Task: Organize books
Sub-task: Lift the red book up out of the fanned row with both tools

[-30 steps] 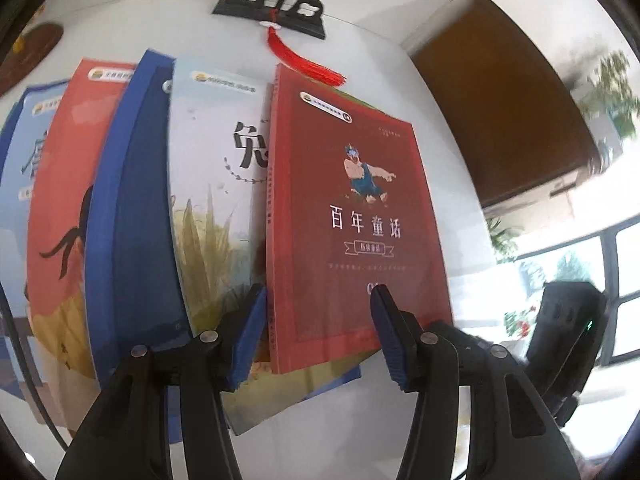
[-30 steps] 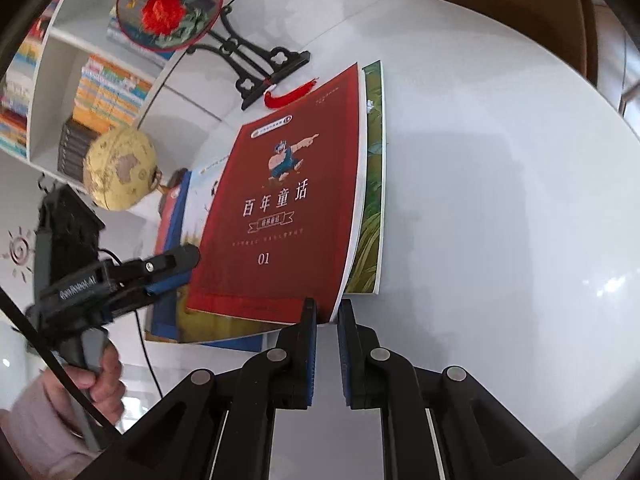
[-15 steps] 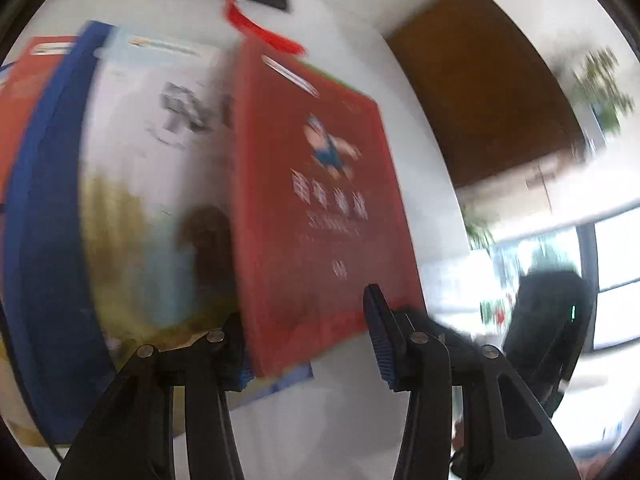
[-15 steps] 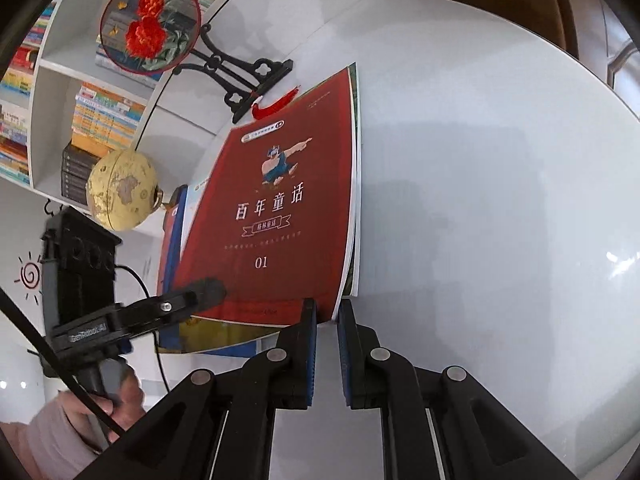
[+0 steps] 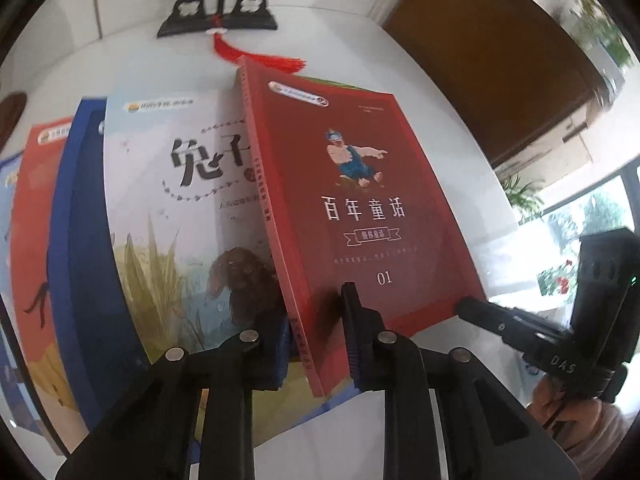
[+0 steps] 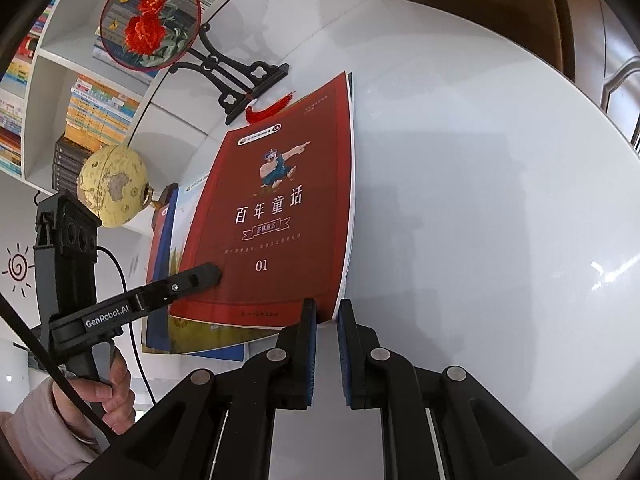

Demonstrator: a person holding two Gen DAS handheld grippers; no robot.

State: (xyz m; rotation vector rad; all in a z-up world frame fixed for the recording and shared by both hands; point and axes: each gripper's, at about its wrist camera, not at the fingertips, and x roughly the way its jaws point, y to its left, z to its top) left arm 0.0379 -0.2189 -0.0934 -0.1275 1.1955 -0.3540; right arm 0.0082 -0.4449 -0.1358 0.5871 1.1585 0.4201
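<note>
- Left gripper (image 5: 316, 340) has just been closing, with the spine edge of the red book (image 5: 360, 216) between its blue pads; the pads look pressed on the book's near left corner.
- Right gripper (image 6: 326, 344) has its jaws nearly together, with nothing between them, its tips at the red book's near right corner.
- Red book lies on top of a fanned row of books on the white table (image 6: 480, 200), its spine side raised off the pale rabbit book (image 5: 168, 216) beneath.
- Left of the rabbit book lie a blue book (image 5: 80, 240) and an orange book (image 5: 30, 216), overlapping.
- Beyond the books stands a black stand (image 6: 240, 80) with a red tassel (image 5: 256, 54).
- Behind it a globe (image 6: 114, 186) sits by a bookshelf (image 6: 60, 92).
</note>
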